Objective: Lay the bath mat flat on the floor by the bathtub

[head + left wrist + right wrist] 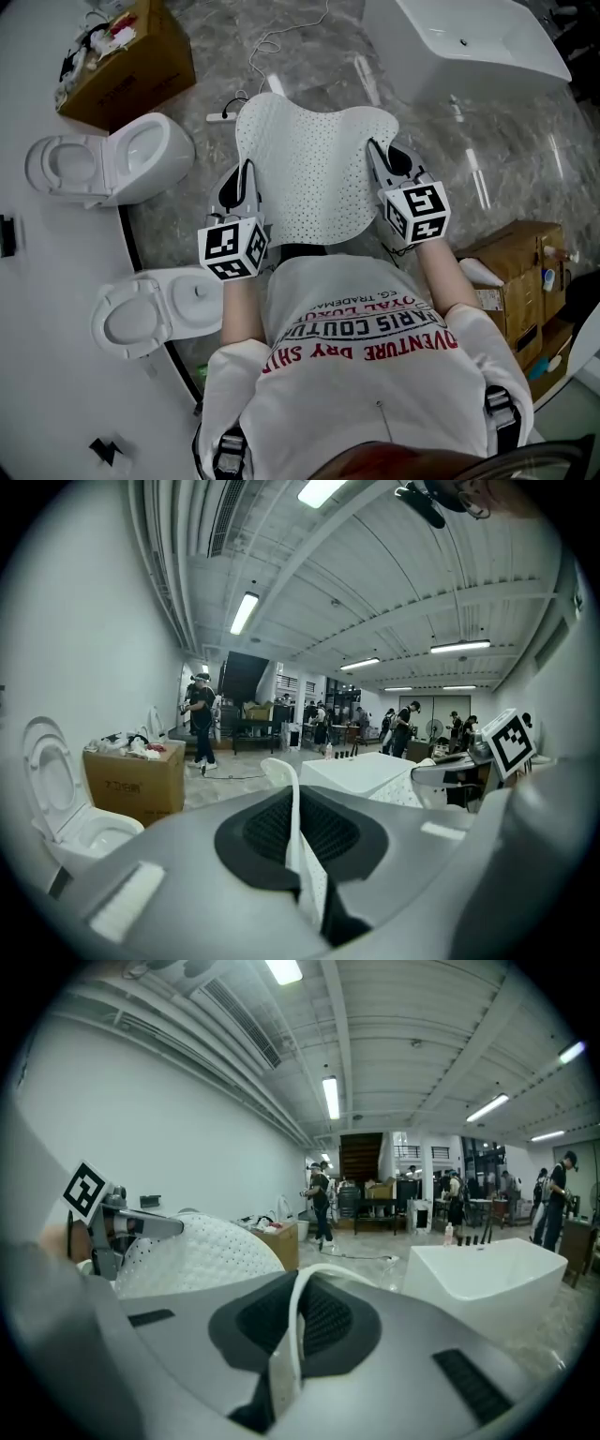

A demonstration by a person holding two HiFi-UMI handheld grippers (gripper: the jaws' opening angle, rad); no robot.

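A white perforated bath mat (309, 169) hangs spread in the air in front of the person, above the grey marble floor. My left gripper (246, 173) is shut on the mat's left edge, and my right gripper (375, 155) is shut on its right edge. In the left gripper view the mat's edge (298, 841) runs upright between the closed jaws. The right gripper view shows the same thin white edge (292, 1330) pinched between its jaws. The white bathtub (464, 42) stands at the upper right; it also shows in the right gripper view as the tub (487, 1274).
Two white toilets (103, 164) (155, 309) stand on the left. A cardboard box (127, 61) with clutter sits at the upper left and another box (516, 272) at the right. A cable (267, 47) lies on the floor beyond the mat. People stand far off (199, 719).
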